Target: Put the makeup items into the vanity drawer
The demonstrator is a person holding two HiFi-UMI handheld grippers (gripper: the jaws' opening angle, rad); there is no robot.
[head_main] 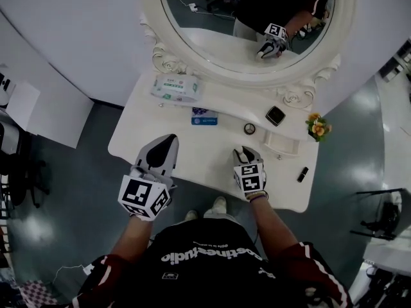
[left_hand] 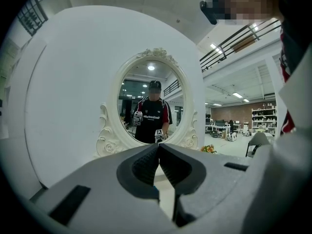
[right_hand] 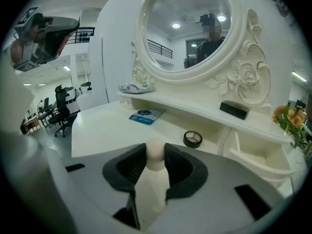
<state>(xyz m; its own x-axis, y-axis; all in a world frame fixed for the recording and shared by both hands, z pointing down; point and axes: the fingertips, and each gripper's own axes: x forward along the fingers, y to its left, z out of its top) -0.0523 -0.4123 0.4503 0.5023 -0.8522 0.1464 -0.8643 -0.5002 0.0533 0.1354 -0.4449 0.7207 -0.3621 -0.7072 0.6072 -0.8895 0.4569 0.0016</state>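
Now right gripper (right_hand: 156, 149) half-closed on sponge (right_hand: 155, 156).

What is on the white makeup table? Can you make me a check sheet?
Surface: white vanity top, front part bare.
Job's things: round compact on the top; black case on the shelf under the mirror; small dark tube near the right edge; drawer open, looks empty.
Clutter: wipes pack, blue packet, flowers.
Grippers: left gripper shut, empty; right gripper shut on a beige sponge.
Cables: thin white cable on the floor.
Surroundings: oval mirror, grey floor.
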